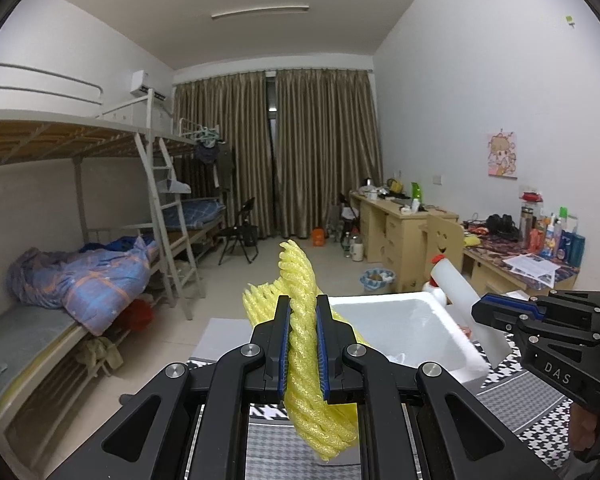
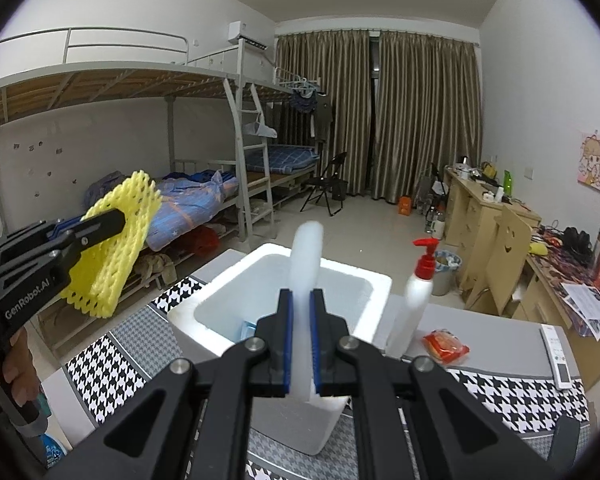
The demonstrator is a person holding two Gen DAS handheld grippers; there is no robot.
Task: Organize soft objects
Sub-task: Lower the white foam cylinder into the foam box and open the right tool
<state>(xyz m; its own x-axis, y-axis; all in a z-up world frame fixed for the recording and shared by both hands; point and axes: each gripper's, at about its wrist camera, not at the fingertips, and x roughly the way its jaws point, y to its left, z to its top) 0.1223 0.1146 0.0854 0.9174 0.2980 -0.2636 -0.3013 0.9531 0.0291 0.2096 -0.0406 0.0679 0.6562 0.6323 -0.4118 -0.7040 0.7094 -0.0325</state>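
Observation:
My left gripper (image 1: 303, 312) is shut on a yellow foam net sleeve (image 1: 300, 276) and holds it up in the air, left of a white foam box (image 1: 400, 320). It also shows in the right wrist view (image 2: 112, 216), with the yellow net (image 2: 116, 252) in its jaws. My right gripper (image 2: 301, 300) is shut on a white foam sheet (image 2: 306, 256), held upright over the near side of the white foam box (image 2: 284, 280). In the left wrist view the right gripper (image 1: 480, 308) holds the white sheet (image 1: 460, 292) at the box's right edge.
The box stands on a table with a houndstooth cloth (image 2: 512, 396). A white pump bottle with a red top (image 2: 418, 284), a red packet (image 2: 446, 346) and a remote (image 2: 558, 354) lie right of the box. Bunk beds (image 2: 160, 160) are at left, desks (image 2: 484, 216) at right.

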